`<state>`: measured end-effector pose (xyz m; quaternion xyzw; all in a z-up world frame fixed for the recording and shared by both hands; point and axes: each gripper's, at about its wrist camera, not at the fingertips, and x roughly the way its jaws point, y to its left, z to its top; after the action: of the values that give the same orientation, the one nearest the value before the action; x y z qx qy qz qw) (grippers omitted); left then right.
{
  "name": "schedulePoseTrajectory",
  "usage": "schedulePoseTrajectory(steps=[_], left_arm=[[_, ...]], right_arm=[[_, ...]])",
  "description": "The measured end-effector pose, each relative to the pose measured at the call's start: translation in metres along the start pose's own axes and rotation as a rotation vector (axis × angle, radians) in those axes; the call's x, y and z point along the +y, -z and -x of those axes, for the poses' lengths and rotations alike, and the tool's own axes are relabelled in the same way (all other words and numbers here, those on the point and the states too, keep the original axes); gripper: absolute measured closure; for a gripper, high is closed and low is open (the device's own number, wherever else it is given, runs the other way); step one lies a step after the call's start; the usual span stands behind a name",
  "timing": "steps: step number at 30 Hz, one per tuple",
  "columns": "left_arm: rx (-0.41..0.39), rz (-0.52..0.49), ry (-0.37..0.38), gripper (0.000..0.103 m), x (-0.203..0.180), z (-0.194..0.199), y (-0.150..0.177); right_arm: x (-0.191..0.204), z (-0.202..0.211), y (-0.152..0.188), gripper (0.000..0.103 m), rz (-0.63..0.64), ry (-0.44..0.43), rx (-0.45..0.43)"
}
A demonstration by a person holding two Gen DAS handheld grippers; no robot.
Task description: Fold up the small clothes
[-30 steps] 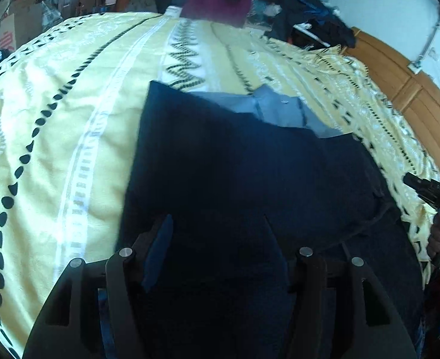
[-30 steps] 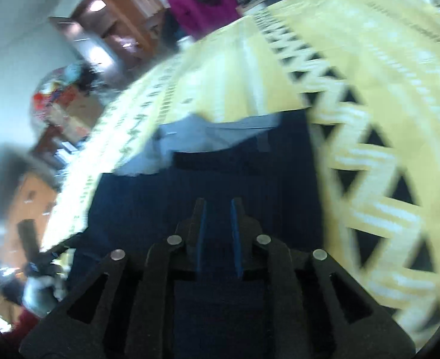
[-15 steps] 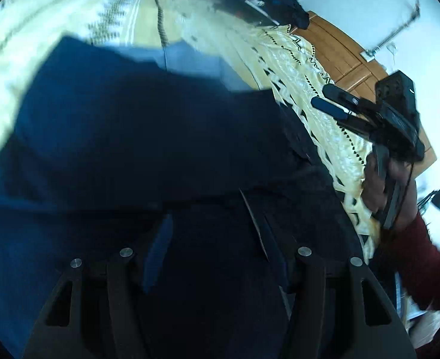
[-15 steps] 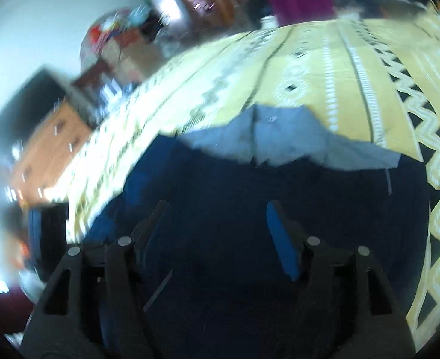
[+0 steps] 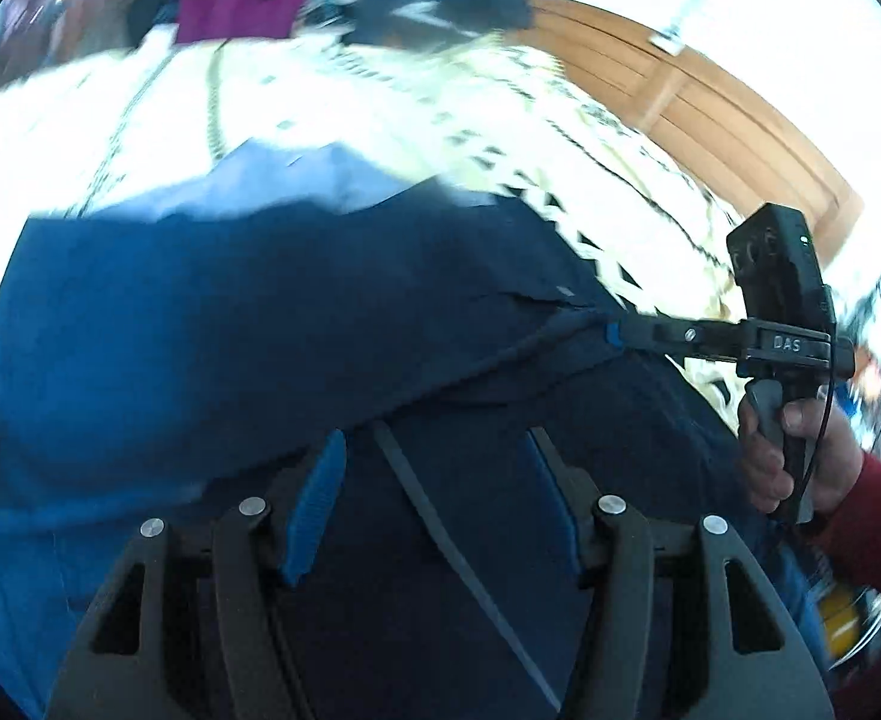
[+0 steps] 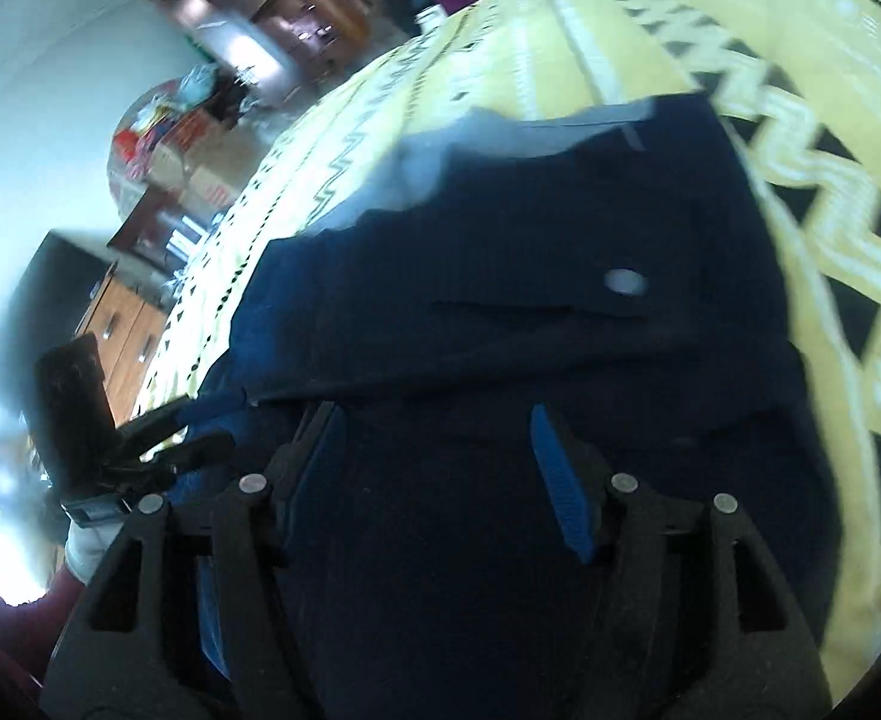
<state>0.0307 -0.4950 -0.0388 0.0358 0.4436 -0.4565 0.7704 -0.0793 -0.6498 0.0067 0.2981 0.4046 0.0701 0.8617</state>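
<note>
Left wrist view: the left tongs (image 5: 434,498) stand wide, as they did 1 second ago, with nothing between the 2 blue pads. What has changed is the framing. The navy garment (image 5: 230,324) lay flat on the yellow bedcover (image 5: 380,90) well ahead of the camera then, and now it fills the lower half of the picture, with a raised fold ridge crossing just beyond the pads. A pale blue cloth (image 5: 296,180) shows from under its far edge. At the right end of the ridge the right tongs (image 5: 617,336), held by a hand (image 5: 800,456) in a red sleeve, point in edge-on with their tip at the garment's corner. This view cannot tell whether they grip it.

Right wrist view: the right tongs (image 6: 437,474) settle that. They were nearly shut 1 second ago and now stand wide and empty over the garment (image 6: 560,210), which lies directly beneath and ahead of them, with a pale button (image 6: 623,282) beyond the ridge. The left tongs (image 6: 200,426) come in from the left, fingers parted, at the garment's other end.

I judge that the cloth has been let go, 1 fold is laid, and both tongs are placed at the ends of the same edge for the next grasp.
</note>
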Motion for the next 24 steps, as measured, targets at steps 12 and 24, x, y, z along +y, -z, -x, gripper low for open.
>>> schedulePoseTrajectory(steps=[12,24], left_arm=[[-0.003,0.126,-0.161,0.041,0.042,-0.074,-0.092],[-0.007,0.229,-0.214,0.04,0.084,-0.066,-0.057]], right_arm=[[-0.008,-0.131,-0.14,0.096,0.096,0.002,0.125],[-0.017,-0.104,-0.126,0.087,0.08,-0.036,0.009]])
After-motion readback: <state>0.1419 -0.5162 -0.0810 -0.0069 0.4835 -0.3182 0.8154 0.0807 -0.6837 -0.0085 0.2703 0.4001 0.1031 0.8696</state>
